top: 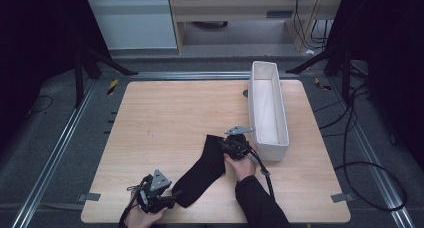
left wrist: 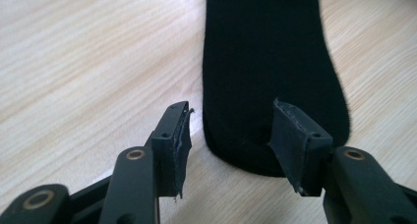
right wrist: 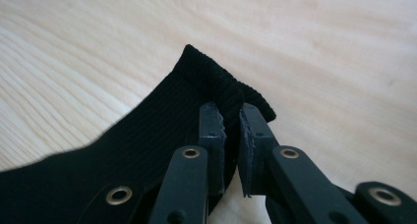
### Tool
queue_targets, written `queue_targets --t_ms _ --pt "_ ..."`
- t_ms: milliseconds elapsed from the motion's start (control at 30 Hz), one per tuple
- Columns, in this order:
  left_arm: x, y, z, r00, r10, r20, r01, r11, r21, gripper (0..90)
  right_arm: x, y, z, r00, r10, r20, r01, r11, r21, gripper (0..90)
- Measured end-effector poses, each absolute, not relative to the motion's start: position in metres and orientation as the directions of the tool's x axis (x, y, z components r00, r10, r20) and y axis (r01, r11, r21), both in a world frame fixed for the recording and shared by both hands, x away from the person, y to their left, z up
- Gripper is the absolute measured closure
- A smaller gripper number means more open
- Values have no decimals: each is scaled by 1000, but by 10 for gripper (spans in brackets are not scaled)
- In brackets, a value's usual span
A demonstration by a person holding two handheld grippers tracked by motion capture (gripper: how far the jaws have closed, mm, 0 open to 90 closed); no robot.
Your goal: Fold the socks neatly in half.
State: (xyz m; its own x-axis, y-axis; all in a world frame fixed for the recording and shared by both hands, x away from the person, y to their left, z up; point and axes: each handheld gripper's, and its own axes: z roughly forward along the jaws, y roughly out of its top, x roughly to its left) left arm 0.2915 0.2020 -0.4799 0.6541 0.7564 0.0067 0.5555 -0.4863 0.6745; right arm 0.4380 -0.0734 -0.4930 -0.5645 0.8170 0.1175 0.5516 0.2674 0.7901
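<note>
A black sock [top: 202, 170] lies flat on the wooden table [top: 165, 118], running from its toe near the front edge up to its cuff by the white bin. My left gripper [top: 175, 197] rests low at the toe end. In the left gripper view the jaws of that gripper [left wrist: 231, 130] stand open, one on each side of the sock's rounded toe [left wrist: 265, 62], and the pads are off the fabric. My right gripper [top: 221, 143] is at the cuff. In the right gripper view its jaws [right wrist: 231, 121] pinch a raised fold of the ribbed cuff [right wrist: 216, 84].
A long white open bin [top: 268, 108] stands on the table's right side, just beyond the right hand. Bare wood stretches across the left and far parts of the table. Cables trail over the floor at the right [top: 360, 168].
</note>
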Motion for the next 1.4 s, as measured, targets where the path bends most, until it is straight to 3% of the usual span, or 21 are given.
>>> queue_targets --t_ms 400,867,1400 --pt "289 199 -481 668 744 4 551 -499 668 460 438 -73 -462 -592 802 76 461 260 848 830" --pt "297 191 -489 660 751 17 562 -510 651 460 394 -68 -433 -745 666 28 312 311 898 830" --pt "303 187 -493 663 749 17 563 -513 648 458 346 -59 -456 -835 549 27 279 382 881 828"
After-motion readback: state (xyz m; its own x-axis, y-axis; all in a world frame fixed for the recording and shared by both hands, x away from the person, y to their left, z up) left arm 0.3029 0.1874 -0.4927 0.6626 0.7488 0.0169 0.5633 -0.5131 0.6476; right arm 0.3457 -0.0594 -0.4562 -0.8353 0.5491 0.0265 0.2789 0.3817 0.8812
